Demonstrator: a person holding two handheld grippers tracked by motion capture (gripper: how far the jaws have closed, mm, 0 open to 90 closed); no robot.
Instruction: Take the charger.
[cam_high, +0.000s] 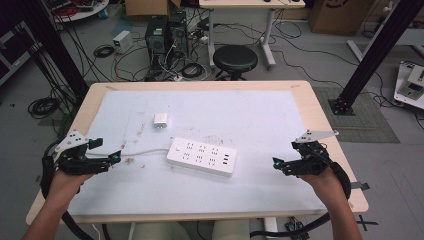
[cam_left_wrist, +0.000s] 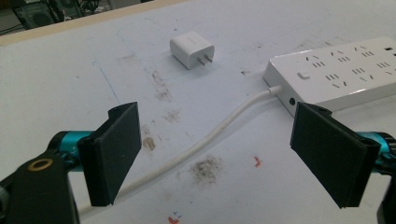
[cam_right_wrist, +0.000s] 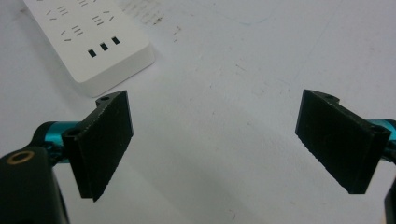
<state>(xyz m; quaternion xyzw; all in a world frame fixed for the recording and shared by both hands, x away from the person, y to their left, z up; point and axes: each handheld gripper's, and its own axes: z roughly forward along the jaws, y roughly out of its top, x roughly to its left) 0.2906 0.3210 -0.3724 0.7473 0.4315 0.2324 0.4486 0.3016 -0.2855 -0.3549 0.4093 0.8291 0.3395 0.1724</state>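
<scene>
The left gripper view resolves the two prongs of the white charger (cam_left_wrist: 192, 50) and the cable (cam_left_wrist: 205, 140) entering the power strip (cam_left_wrist: 341, 74). The left gripper (cam_high: 112, 158) and right gripper (cam_high: 276, 164) hold their jaws spread, gripping nothing. The strip lies mid-table between them, the charger just beyond it. The mat (cam_high: 260, 115) is bare beside the right gripper.

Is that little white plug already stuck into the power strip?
No, the white plug lies by itself on the table, apart from the power strip, prongs bare.
</scene>
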